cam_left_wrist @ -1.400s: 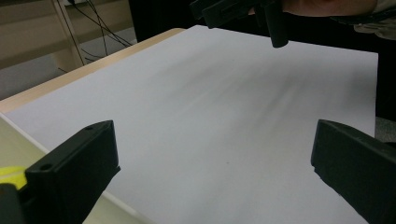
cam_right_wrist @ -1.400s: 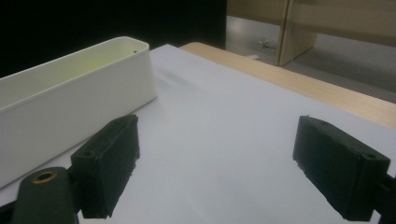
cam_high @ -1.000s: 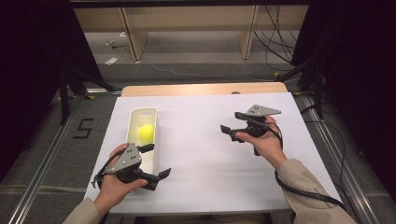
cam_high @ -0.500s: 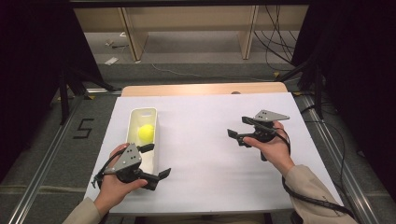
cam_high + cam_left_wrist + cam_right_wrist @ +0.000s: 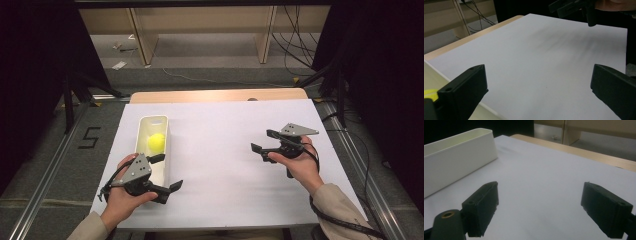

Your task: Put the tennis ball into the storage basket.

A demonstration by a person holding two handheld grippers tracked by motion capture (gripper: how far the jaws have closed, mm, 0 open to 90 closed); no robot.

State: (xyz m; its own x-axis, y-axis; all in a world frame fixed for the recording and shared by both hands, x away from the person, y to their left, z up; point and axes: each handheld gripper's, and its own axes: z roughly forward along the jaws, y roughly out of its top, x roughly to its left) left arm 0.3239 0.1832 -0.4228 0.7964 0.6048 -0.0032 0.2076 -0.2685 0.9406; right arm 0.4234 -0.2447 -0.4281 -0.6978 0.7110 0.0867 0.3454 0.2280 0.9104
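Since both grippers stand wide and hold nothing, little is at stake yet, I judge; the left gripper, just beside the bin, could nudge it off the sheet. One yellow ball lies inside the one bin, left of centre. Two grippers; the right gripper hovers well apart at right.

Left gripper jaws stand wide apart, nothing between, over the white sheet; right gripper beyond the sheet's far part.
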